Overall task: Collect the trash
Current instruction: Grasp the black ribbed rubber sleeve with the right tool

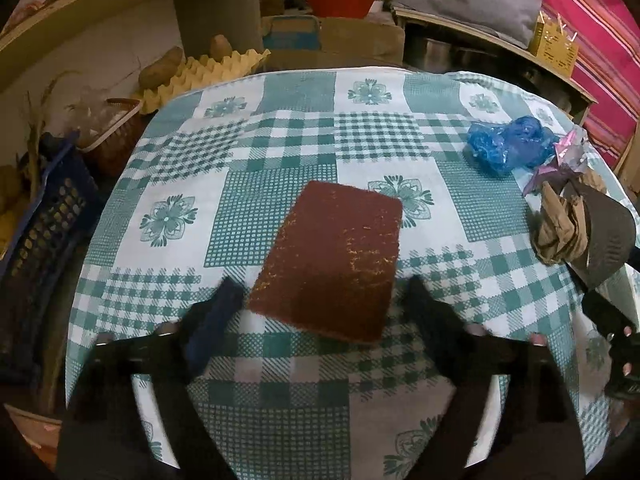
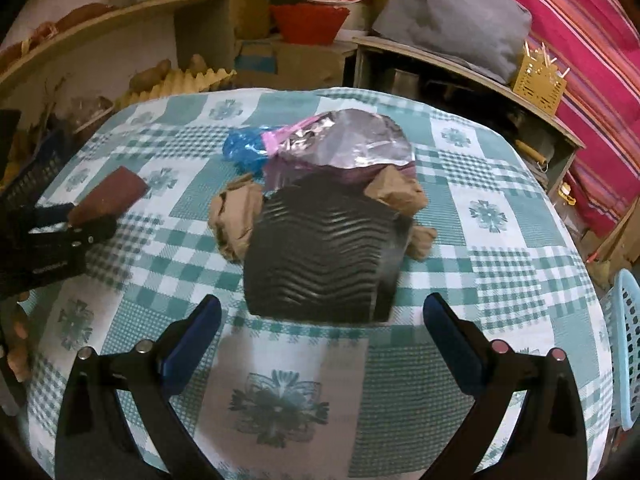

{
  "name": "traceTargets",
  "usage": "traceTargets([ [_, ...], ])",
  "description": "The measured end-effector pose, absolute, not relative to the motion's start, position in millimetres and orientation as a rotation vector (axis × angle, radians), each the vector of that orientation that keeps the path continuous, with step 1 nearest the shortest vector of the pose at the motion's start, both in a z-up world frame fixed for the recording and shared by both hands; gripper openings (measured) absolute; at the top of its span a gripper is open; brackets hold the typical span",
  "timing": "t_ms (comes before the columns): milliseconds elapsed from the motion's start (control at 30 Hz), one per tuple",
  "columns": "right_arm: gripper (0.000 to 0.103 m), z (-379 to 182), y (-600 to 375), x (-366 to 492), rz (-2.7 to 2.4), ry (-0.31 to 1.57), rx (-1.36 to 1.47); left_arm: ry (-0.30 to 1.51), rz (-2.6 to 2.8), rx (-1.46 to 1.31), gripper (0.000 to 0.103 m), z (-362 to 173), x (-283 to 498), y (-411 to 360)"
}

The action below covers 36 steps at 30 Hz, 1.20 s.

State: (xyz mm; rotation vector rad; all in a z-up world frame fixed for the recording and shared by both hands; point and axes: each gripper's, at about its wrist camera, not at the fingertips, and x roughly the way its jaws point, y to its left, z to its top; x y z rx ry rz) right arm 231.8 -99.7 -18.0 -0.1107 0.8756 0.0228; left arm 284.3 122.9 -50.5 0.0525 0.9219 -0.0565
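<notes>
A flat reddish-brown scouring pad (image 1: 336,256) lies on the green checked tablecloth (image 1: 280,152), just ahead of my left gripper (image 1: 320,292), which is open with a finger on either side of its near edge. My right gripper (image 2: 322,308) is open just short of a black ribbed plastic tray (image 2: 320,256). Around the tray lie crumpled brown paper (image 2: 236,216), a silver foil wrapper with pink trim (image 2: 344,144) and a blue plastic bag (image 2: 244,148). The same pile shows at the right of the left wrist view (image 1: 508,144). The left gripper and pad show at the left of the right wrist view (image 2: 108,200).
A dark blue crate (image 1: 44,224) and a yellow egg tray (image 1: 208,68) with potatoes stand off the table's left and far edges. A light blue basket (image 2: 628,344) is at the table's right. Shelves, a red basket (image 2: 308,24) and a white bucket stand behind.
</notes>
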Motion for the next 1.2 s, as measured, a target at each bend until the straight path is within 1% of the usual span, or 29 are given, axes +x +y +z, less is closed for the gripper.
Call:
traceTargets([
  [67,0.099,-18.9,-97.4,235.5,0.016,0.878,-0.121,0.909,-0.043,0.070,0.094,-49.0,287.4,120.5],
  [300,0.098,-22.2,-100.8,248.4,-0.015,0.896,-0.129,0.930,-0.032,0.101,0.094,-52.6,303.5,114.1],
  [400,0.098,-24.8,-99.7,250.5,0.006,0.901,-0.151,0.931,-0.064,0.079,0.084,-52.4,303.7,114.0],
  [433,0.097,-24.8,-99.3,250.1,0.009,0.897,-0.161,0.931,-0.081,0.068,0.078,-52.3,303.2,113.9],
  [467,0.095,-24.4,-99.9,249.8,0.013,0.895,-0.167,0.931,-0.085,0.066,0.076,-52.3,302.2,112.8],
  [500,0.086,-24.2,-100.7,250.1,0.019,0.897,-0.165,0.928,-0.081,0.072,0.074,-52.0,301.2,112.3],
  [533,0.081,-23.9,-102.5,250.2,0.035,0.905,-0.154,0.926,-0.086,0.075,0.069,-51.3,299.6,111.6],
  [567,0.075,-23.8,-104.1,249.9,0.047,0.913,-0.139,0.927,-0.086,0.077,0.068,-50.8,298.4,111.3],
  [900,0.074,-5.2,-135.3,229.9,0.114,0.898,-0.060,0.895,-0.060,0.136,0.067,-37.5,272.3,102.5],
  [1067,0.074,6.3,-162.4,217.1,0.115,0.886,-0.030,0.842,-0.039,0.097,0.067,-15.9,245.0,99.4],
  [1200,0.074,22.9,-181.0,203.0,0.110,0.839,-0.046,0.789,-0.005,0.061,0.067,5.2,225.0,97.5],
])
